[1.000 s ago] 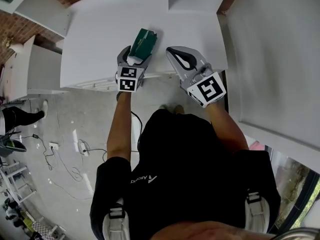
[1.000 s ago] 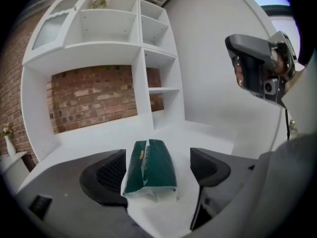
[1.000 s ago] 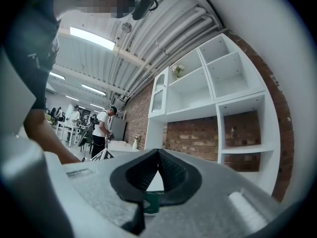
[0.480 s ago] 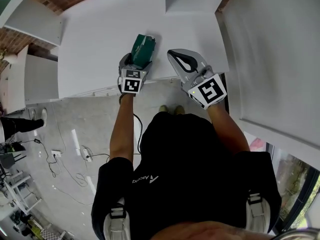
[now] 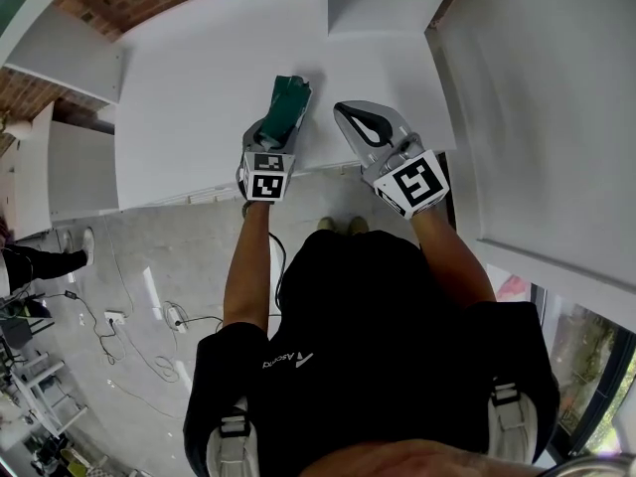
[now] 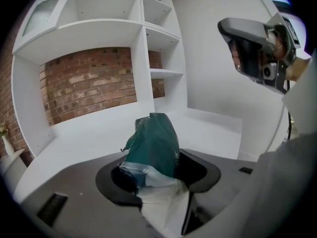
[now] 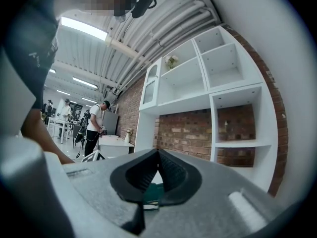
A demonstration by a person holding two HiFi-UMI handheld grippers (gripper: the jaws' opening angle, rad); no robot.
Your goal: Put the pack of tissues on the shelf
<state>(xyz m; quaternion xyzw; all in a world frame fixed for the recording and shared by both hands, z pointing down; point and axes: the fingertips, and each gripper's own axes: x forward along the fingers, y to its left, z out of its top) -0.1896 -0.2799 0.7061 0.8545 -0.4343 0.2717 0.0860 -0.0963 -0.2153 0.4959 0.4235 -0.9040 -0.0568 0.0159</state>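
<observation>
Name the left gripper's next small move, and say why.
Probably lift. The left gripper has just been closing its jaws, which now pinch the dark green plastic tissue pack low over the wide white ledge; the white shelves stand higher.

Probably an open lab or workshop hall: pipes [image 7: 148, 38] and strip lights [image 7: 84, 29] are running overhead, people [image 7: 95, 128] are standing at worktables [image 7: 113, 143], cables [image 5: 169, 318] are trailing over the floor [image 5: 129, 256] beside white shelving [image 6: 143, 43].

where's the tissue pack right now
In the head view the tissue pack is centre-left, near the front of the shelf, between the jaws of the left hand-held gripper, which have just been closing on it; the right hand-held gripper is beside it.
</observation>
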